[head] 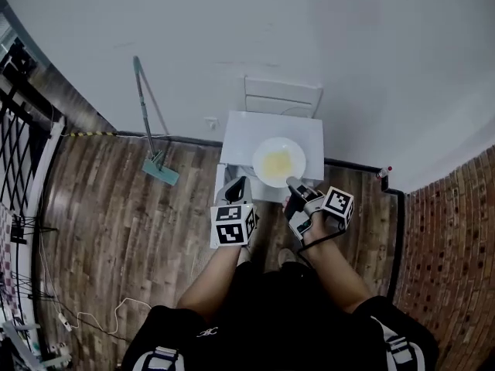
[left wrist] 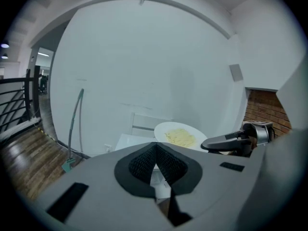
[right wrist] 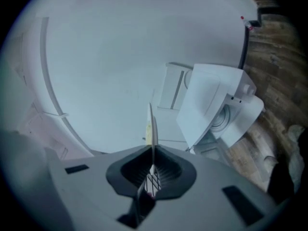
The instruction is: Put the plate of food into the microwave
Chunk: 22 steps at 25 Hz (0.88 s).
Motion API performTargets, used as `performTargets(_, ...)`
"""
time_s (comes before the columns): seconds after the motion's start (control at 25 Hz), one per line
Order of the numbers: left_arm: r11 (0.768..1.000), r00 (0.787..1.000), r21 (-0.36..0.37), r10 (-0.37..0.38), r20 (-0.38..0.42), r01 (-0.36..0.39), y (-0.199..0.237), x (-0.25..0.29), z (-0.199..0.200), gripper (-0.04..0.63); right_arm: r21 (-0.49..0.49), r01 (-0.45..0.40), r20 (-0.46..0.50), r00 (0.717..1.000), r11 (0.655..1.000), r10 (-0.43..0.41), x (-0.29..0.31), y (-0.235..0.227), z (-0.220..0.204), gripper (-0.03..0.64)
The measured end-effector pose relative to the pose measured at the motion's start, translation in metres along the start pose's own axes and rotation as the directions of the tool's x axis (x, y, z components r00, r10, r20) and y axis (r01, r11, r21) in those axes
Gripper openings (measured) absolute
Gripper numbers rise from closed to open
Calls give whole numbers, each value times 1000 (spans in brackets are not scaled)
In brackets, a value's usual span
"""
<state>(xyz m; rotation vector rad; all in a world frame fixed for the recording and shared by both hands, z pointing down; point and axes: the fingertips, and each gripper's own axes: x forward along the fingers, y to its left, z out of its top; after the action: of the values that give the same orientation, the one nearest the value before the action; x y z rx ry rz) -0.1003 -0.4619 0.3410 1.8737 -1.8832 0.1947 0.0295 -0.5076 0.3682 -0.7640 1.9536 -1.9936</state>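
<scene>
A white plate (head: 278,161) with yellow food hangs level above the white microwave (head: 271,130), which stands against the wall. My right gripper (head: 292,182) is shut on the plate's near rim. In the right gripper view the plate (right wrist: 151,126) shows edge-on between the pads of that gripper (right wrist: 152,165). Right of it is the microwave (right wrist: 211,105), its door swung open and the round turntable visible. My left gripper (head: 238,184) is beside the plate's left, shut on nothing. From the left gripper (left wrist: 155,165) view I see the plate (left wrist: 180,134) and the right gripper (left wrist: 211,146) at its rim.
A mop (head: 151,130) leans on the white wall to the left. A white slatted panel (head: 282,95) stands behind the microwave. A black pipe (head: 396,230) runs down the right. Cables (head: 85,315) and a black railing (head: 19,141) are at the far left on the wooden floor.
</scene>
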Motion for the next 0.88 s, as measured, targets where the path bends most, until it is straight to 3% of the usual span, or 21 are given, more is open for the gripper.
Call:
performTargets(0.16, 993, 995, -54, 104, 1, -103, -7, 1, -9, -2, -10, 1, -130, 992, 1000, -3, 15, -9, 13, 26)
performTargets(0.4, 973, 978, -103, 211, 7, -209, -14, -19, -45, -2, -21, 14, -301, 953, 1000, -20, 16, -53, -13, 26)
performTargets(0.6, 967, 975, -148, 219, 49, -210, -9, -20, -100, -2, 10, 9, -350, 937, 1000, -5, 15, -113, -43, 26)
performTargets(0.88, 981, 982, -110, 169, 85, -159, 13, 15, -207, -2, 51, -34, -337, 940, 998, 49, 42, -211, -77, 28)
